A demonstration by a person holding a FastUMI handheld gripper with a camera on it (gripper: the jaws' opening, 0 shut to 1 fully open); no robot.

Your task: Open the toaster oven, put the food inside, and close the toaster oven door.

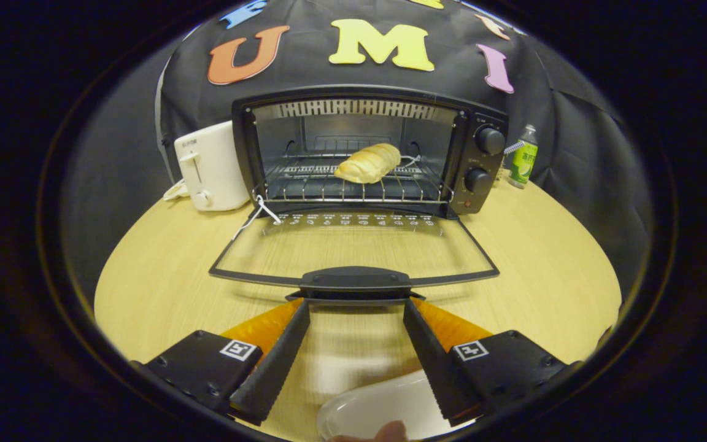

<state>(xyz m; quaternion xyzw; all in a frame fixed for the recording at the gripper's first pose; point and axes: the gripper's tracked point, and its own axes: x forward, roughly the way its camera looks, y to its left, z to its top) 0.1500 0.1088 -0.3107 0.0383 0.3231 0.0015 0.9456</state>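
Your tool (356, 307) has its fingers spread apart, holding nothing, tips just short of the handle (355, 279) of the one toaster oven's (369, 150) lowered door (353, 248). One bread roll (369, 163) lies on its rack. One white toaster (212, 166) stands left, one green bottle (523, 158) right. One white plate (378, 408) sits near you on the table (550, 270).
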